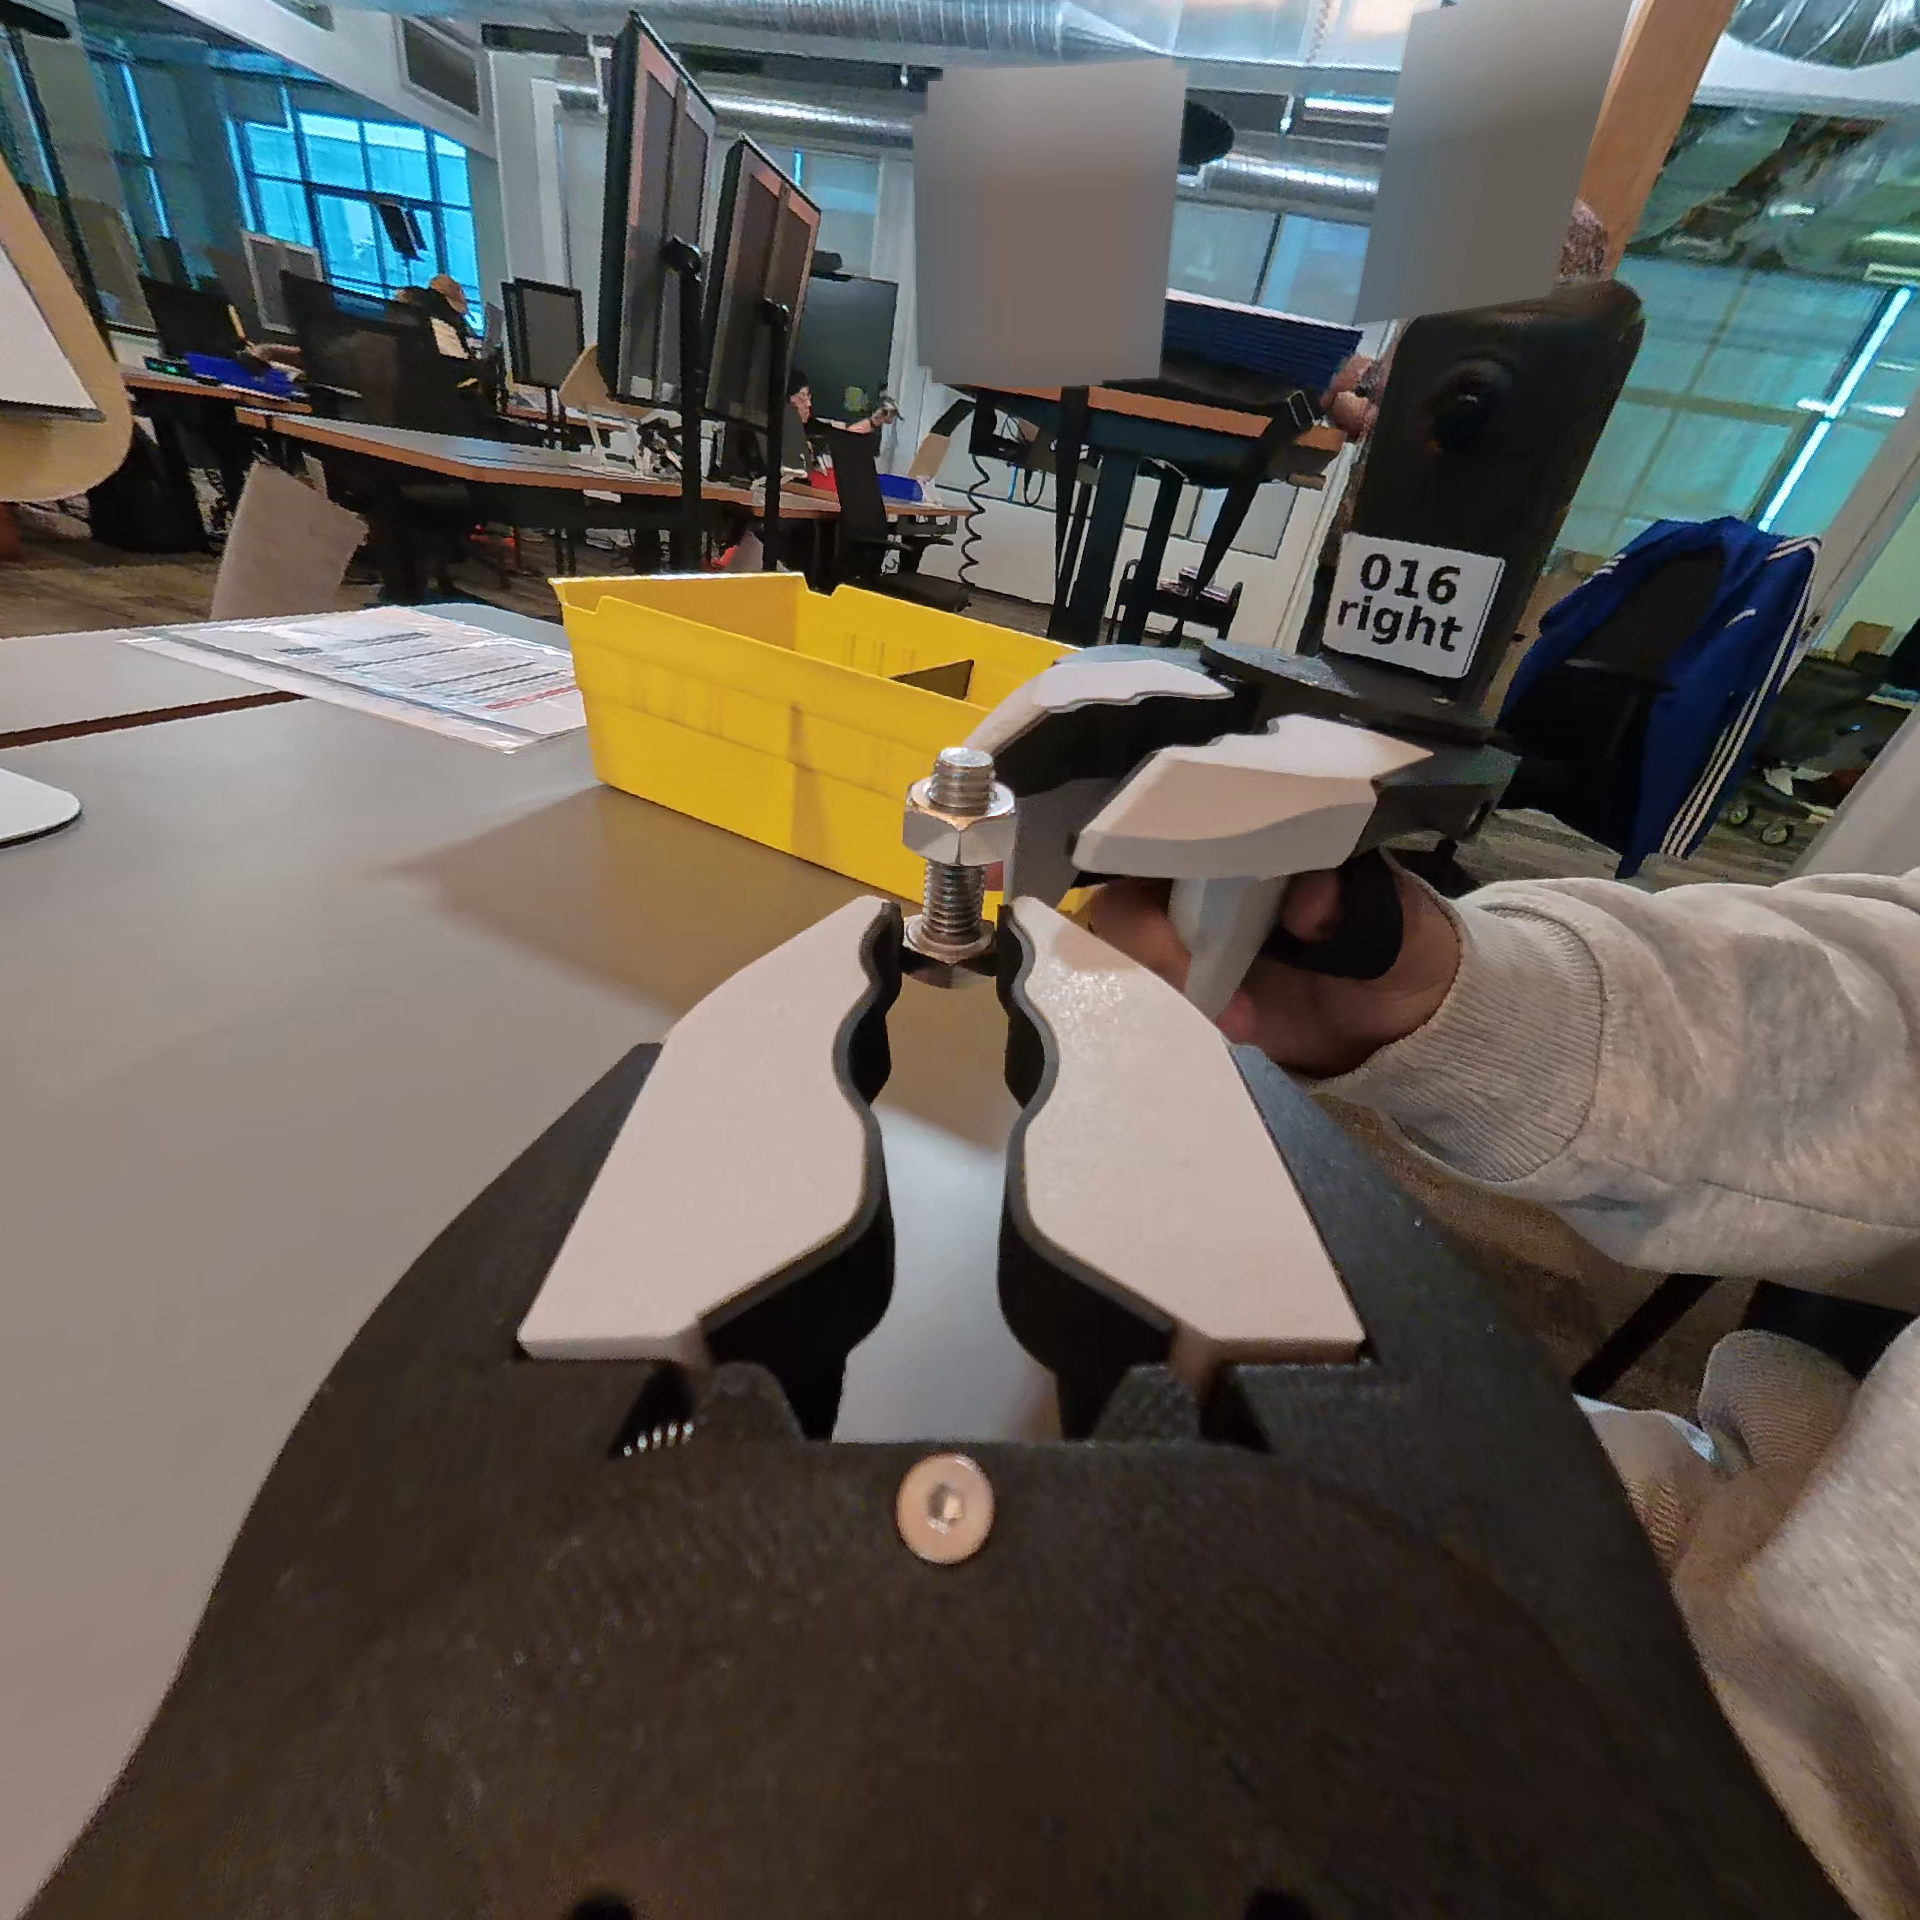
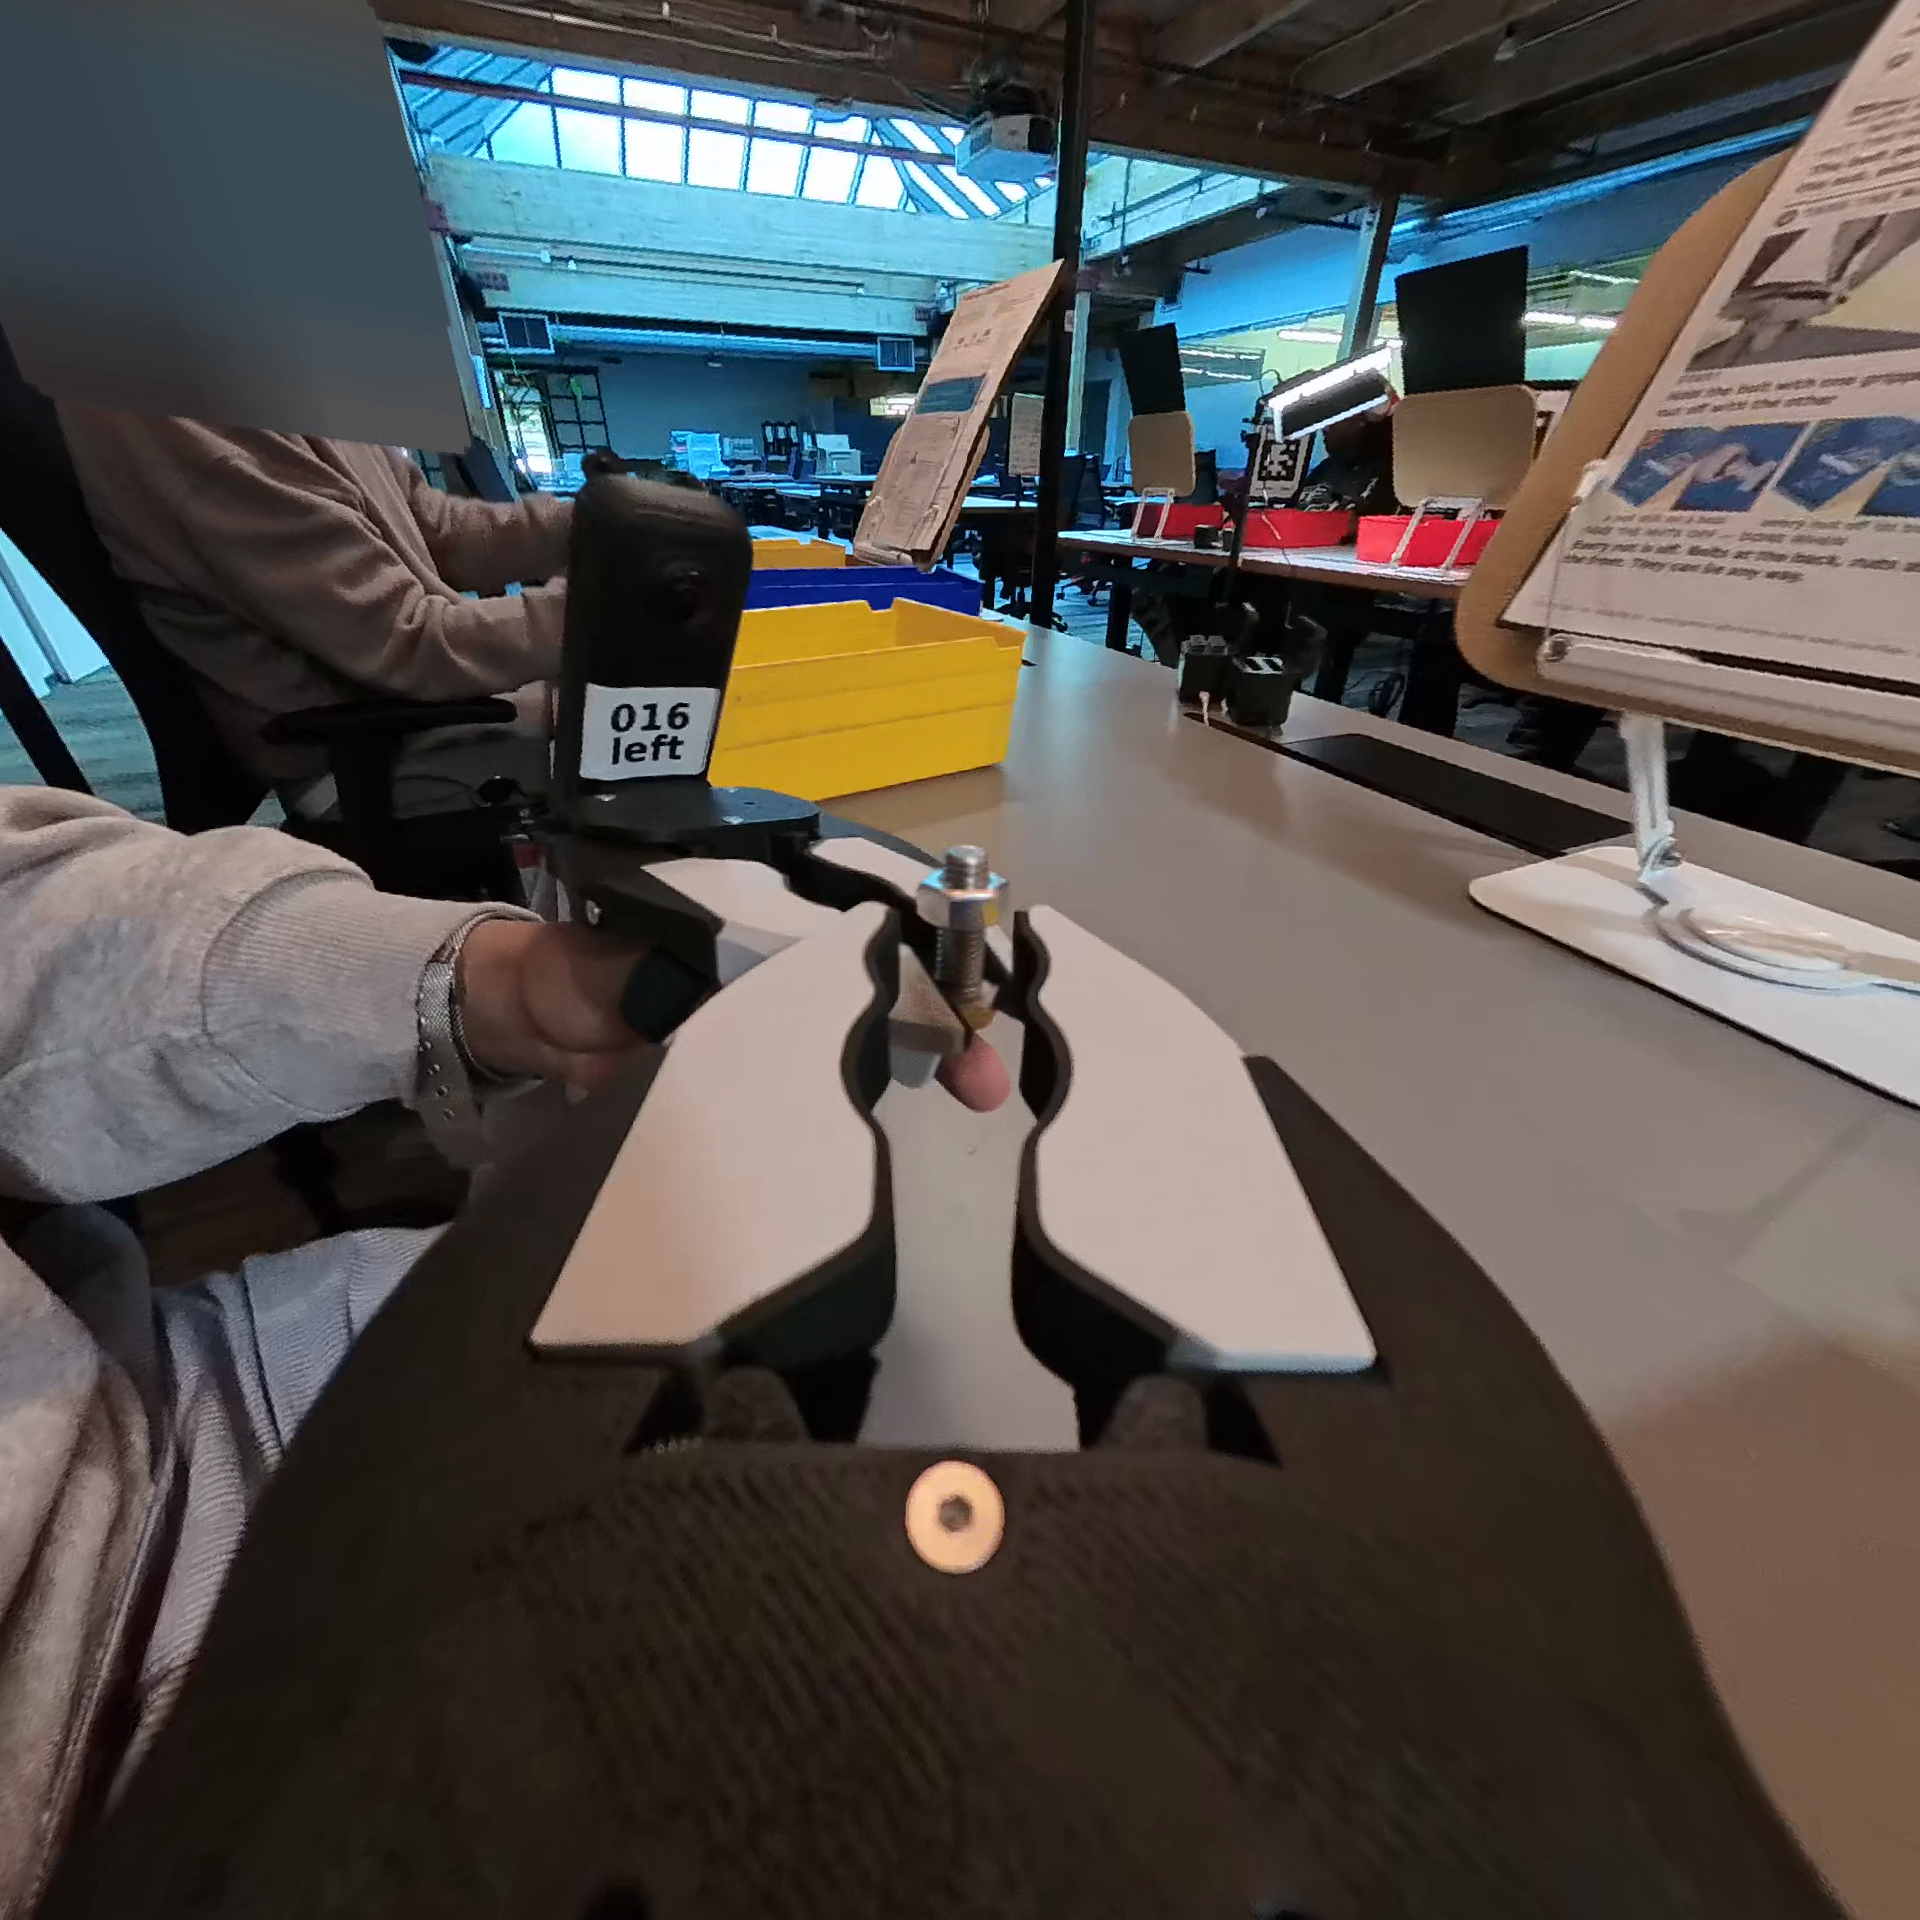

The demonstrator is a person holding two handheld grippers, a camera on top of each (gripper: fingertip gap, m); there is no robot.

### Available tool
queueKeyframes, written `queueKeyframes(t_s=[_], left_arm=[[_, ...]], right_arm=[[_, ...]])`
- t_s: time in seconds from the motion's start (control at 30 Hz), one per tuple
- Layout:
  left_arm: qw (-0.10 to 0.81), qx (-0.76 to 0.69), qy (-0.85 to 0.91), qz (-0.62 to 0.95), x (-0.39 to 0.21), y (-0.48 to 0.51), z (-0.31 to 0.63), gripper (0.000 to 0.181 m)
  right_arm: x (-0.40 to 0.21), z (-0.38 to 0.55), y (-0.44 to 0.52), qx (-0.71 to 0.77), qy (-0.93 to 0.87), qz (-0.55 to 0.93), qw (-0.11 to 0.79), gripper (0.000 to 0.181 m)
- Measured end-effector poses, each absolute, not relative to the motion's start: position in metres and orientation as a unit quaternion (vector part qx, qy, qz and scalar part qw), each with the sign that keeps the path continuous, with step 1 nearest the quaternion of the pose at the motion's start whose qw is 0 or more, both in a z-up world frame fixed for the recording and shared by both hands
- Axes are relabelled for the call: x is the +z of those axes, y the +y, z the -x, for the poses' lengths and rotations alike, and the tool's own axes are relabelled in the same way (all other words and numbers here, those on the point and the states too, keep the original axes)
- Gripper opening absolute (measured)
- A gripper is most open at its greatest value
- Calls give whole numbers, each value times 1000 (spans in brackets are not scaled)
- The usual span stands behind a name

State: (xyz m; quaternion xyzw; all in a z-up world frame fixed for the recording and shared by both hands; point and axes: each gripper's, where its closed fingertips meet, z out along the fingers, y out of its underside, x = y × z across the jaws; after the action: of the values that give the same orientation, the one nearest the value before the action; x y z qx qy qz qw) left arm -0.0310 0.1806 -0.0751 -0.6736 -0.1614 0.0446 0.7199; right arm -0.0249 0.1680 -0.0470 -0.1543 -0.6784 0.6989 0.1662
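Note:
A steel bolt stands upright above the grey table, with a hex nut threaded near its top. My left gripper is shut on the bolt's head at the bottom. My right gripper comes in from the right at nut height, its fingertips on either side of the nut. In the right wrist view the nut sits between the very tips of my right gripper, which looks closed on it. The bolt and the left gripper show below it.
A yellow bin stands just behind the bolt, also in the right wrist view, with a blue bin behind it. A laminated sheet lies far left. An instruction board on a white stand is on the right. The tips of both grippers are at nearly the same place.

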Motion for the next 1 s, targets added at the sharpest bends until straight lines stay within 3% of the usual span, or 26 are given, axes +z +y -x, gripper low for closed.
queueKeyframes(t_s=[0.3, 0.47, 0.7, 1.0], left_arm=[[714, 47, -158, 680, -78, 182, 30, 18], [713, 43, -157, 681, -79, 183, 29, 18], [714, 47, -166, 679, -79, 181, 33, 17], [715, 44, -165, 678, -78, 181, 32, 18]], right_arm=[[-50, 34, 175, 685, -681, 169, 196, 11], [-47, 26, 169, 696, -678, 151, 182, 19], [-50, 38, 179, 686, -674, 184, 201, 9], [-55, 32, 166, 674, -692, 162, 203, 13]])
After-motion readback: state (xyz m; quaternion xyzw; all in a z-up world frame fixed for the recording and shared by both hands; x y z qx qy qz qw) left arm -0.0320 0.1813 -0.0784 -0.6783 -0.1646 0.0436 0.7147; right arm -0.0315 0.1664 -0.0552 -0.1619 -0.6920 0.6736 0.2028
